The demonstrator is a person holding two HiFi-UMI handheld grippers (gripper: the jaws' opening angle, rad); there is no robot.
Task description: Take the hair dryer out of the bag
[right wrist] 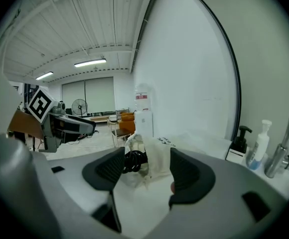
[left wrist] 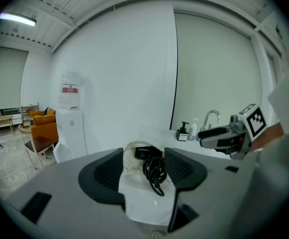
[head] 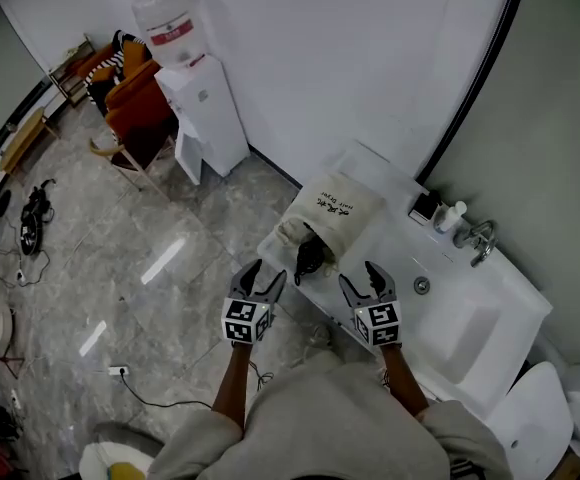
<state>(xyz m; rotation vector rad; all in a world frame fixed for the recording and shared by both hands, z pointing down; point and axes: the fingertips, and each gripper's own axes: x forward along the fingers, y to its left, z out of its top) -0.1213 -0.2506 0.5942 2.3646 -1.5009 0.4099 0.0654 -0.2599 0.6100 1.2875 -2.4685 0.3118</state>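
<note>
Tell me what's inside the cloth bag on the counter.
At the bag's open mouth a coiled black cord spills out. Behind it is a black body, probably the hair dryer. The cloth covers everything deeper in, so its full shape cannot be seen.

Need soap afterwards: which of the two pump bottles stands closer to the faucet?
The pale bottle with the white pump; it stands beside the faucet, while the black-pump dispenser sits on its far side.

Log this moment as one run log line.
left tool: open, empty | right tool: open, empty | bag: lying on sink counter, mouth toward tools | hair dryer: in bag mouth, cord spilling out
</note>
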